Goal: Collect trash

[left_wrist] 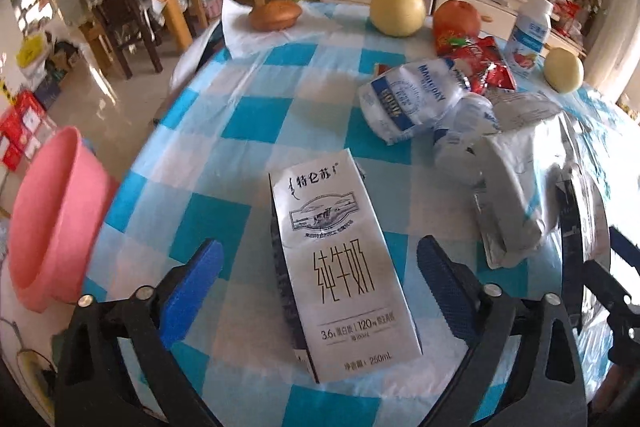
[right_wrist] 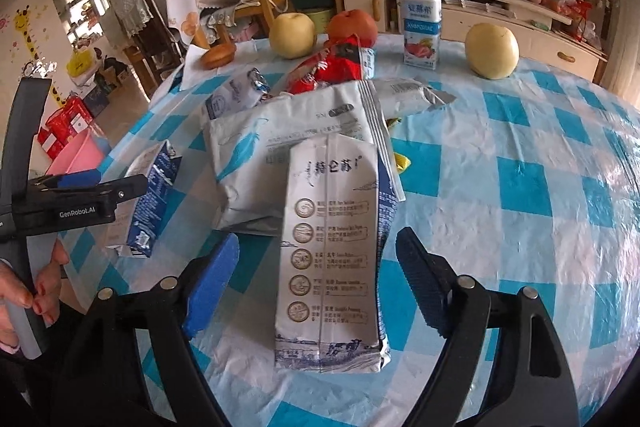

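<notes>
Two hand-held grippers hover over a round table draped in a blue-and-white checked cloth, whose left edge drops away to a pale tiled floor where a pink plastic basin sits just beside the rim; what it holds cannot be seen. The left gripper has its blue-padded fingers spread wide to either side of a flattened silver milk carton lying flat near the table's front edge, neither pad touching it. The right gripper, likewise spread apart, straddles a second flattened milk carton, creased and dented, its printed back panel facing up and its far end overlapping a large crumpled grey-white bag. Bare checked cloth stretches open to the right of that carton. Behind the bag lie a red snack wrapper, a crushed white-and-blue packet and a small yellow scrap. Along the far edge stand two pale pears, a red-orange fruit, an upright white yogurt bottle and a brown bun on white paper. A wooden chair and cluttered cabinets crowd the room beyond.
</notes>
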The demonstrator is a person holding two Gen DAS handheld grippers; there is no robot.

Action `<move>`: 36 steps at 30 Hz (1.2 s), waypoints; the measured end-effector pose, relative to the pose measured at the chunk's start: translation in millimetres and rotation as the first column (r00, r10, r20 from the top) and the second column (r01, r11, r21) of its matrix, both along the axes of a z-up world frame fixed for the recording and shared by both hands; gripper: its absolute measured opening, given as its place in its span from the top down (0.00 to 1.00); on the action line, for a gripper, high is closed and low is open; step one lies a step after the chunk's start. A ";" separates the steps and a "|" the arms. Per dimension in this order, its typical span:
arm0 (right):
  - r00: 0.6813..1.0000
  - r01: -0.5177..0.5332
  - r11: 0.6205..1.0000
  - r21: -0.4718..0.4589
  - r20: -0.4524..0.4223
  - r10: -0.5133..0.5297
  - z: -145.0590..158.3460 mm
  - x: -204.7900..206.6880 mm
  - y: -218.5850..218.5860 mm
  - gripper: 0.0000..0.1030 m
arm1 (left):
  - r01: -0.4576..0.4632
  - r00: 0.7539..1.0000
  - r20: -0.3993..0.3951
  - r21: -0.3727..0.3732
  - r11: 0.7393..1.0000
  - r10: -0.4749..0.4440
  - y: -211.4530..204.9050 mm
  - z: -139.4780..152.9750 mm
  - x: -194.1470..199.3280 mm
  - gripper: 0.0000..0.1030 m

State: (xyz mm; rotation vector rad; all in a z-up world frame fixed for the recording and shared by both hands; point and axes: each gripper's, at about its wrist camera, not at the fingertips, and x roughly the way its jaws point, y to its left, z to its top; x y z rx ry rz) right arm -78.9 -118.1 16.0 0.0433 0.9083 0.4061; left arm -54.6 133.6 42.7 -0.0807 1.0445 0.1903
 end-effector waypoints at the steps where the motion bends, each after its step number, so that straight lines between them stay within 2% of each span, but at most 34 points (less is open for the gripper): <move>1: 1.000 0.005 1.000 0.002 -0.009 -0.005 -1.6 2.0 -0.7 0.20 | -0.013 1.000 -0.010 -0.021 1.000 0.013 2.9 -2.7 1.6 0.28; 5: 1.000 0.012 1.000 0.007 -0.025 -0.012 -5.1 5.2 -2.5 0.23 | -0.050 0.998 -0.028 -0.093 0.994 0.047 10.9 -11.4 6.4 0.35; 7: 1.000 0.012 1.000 -0.003 -0.026 -0.012 -6.5 6.1 -2.4 0.35 | -0.055 0.998 -0.018 -0.097 0.994 0.053 11.1 -11.6 6.9 0.36; 10: 0.999 0.021 1.000 -0.009 -0.036 -0.021 -9.8 7.7 -4.5 0.42 | -0.047 0.999 0.002 -0.084 0.995 0.048 8.1 -9.3 6.9 0.39; 14: 0.999 0.027 1.000 -0.014 -0.033 -0.027 -11.6 7.1 -6.6 0.44 | -0.045 0.999 0.019 -0.096 0.994 0.047 8.7 -7.5 6.3 0.40; 18: 0.999 0.031 0.999 -0.015 -0.024 -0.031 -10.4 4.0 -8.8 0.45 | -0.040 0.998 0.045 -0.104 0.994 0.045 11.1 -2.4 4.5 0.46; 19: 0.999 0.034 0.999 -0.014 -0.017 -0.034 -9.2 2.8 -9.7 0.45 | -0.038 0.998 0.053 -0.106 0.994 0.044 11.7 -0.6 3.5 0.49; 21: 0.999 0.040 0.999 -0.016 0.000 -0.040 -5.9 -0.2 -11.6 0.46 | -0.025 0.996 0.083 -0.125 0.992 0.035 12.6 5.0 1.1 0.64; 22: 0.999 0.045 0.999 -0.014 0.007 -0.044 -4.1 -1.9 -13.2 0.46 | -0.023 0.996 0.088 -0.131 0.991 0.034 13.2 6.5 0.5 0.66; 27: 0.998 0.064 0.998 -0.009 0.016 -0.064 0.4 -8.3 -18.4 0.46 | -0.023 0.995 0.093 -0.167 0.986 0.039 18.9 7.1 0.1 0.66; 29: 0.998 0.064 0.998 0.000 0.019 -0.064 2.3 -11.0 -18.9 0.46 | -0.027 0.995 0.086 -0.184 0.983 0.043 22.1 6.6 -0.6 0.62; 31: 0.998 0.058 0.998 0.005 0.032 -0.058 6.4 -13.8 -17.6 0.46 | -0.025 0.997 0.061 -0.221 0.975 0.039 25.9 2.9 -1.0 0.42; 33: 0.998 0.047 0.999 0.001 0.045 -0.047 8.8 -16.0 -14.6 0.46 | -0.038 0.997 0.054 -0.209 0.977 0.051 27.0 1.0 -2.0 0.27; 36: 0.998 0.034 0.999 -0.003 0.045 -0.034 8.5 -15.9 -9.5 0.46 | -0.049 0.998 0.020 -0.215 0.975 0.055 28.6 -9.9 1.9 0.23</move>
